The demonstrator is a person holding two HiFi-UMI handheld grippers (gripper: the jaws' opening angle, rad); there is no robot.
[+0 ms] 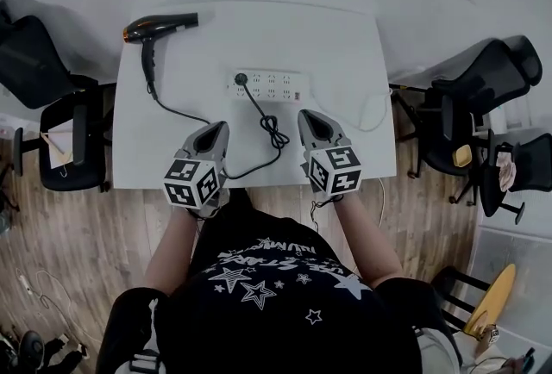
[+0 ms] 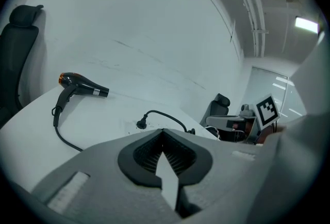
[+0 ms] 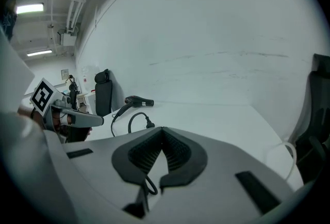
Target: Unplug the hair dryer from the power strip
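Hair dryer (image 1: pixel 159 24) is lying on its side at the far left corner of the white table (image 1: pixel 345 45), nozzle pointing right. Its black plug (image 1: pixel 241 79) is sitting in the left end of the power strip (image 1: pixel 274 88) at mid-table, not yet pulled.

Now the tricky bits. The cord (image 1: pixel 274 135) is running down from the handle and slipping out of sight under the left gripper (image 1: pixel 217 126). It is reappearing near the table's front edge and looping up to the plug. In both gripper views the white strip is melting into the white table. Only the plug and its rising cord are standing out, and the sockets are too small to read. The person's hands are tucked behind the marker cubes in the head view, so the grip on the handles is not showing.

On to the pose. Both forearms are reaching forward, the two grippers are hovering side by side over the near part of the table, pointing away from the person toward the strip. The cord's loop is lying between them. The right gripper (image 1: pixel 307 115) is sitting nearer the strip than the left, yet both are short of it. Each set of fingers is pressing together at the tips, and nothing is caught between them. In the right gripper view a bit of cord is merely showing through the gap below the fingers (image 3: pixel 178 153).
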